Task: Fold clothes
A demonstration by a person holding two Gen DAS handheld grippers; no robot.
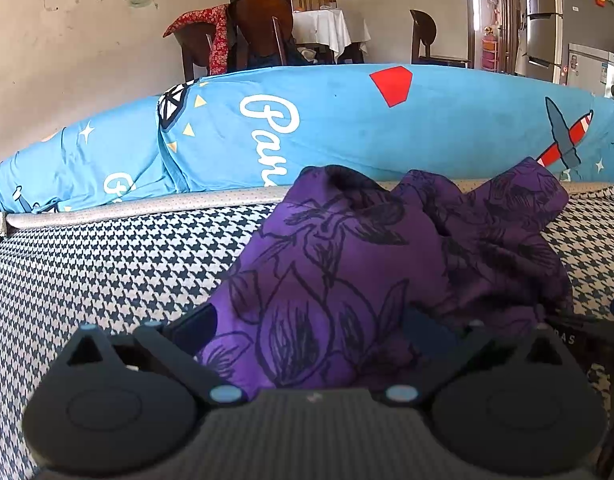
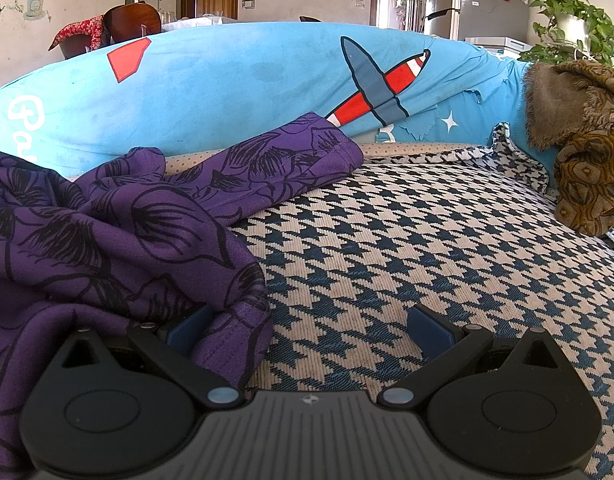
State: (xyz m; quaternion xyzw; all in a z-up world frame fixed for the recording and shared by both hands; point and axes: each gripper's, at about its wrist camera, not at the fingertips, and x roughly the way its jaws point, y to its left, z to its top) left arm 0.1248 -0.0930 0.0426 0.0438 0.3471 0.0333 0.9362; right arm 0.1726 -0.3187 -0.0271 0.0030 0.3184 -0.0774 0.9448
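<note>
Purple garment between spread fingers

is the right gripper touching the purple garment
Touching. The right wrist view shows the purple garment draped over the left finger of the right gripper, jaws open, not clamped.

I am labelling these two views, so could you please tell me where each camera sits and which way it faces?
Left wrist: sits on the left gripper, low over the houndstooth cushion, facing the blue backrest cover; open jaws straddle the purple garment.
Right wrist: sits on the right gripper, facing the same way; open jaws, left pad at the garment's hem.
Shared: purple garment, houndstooth cushion, blue backrest cover, and room behind.
</note>
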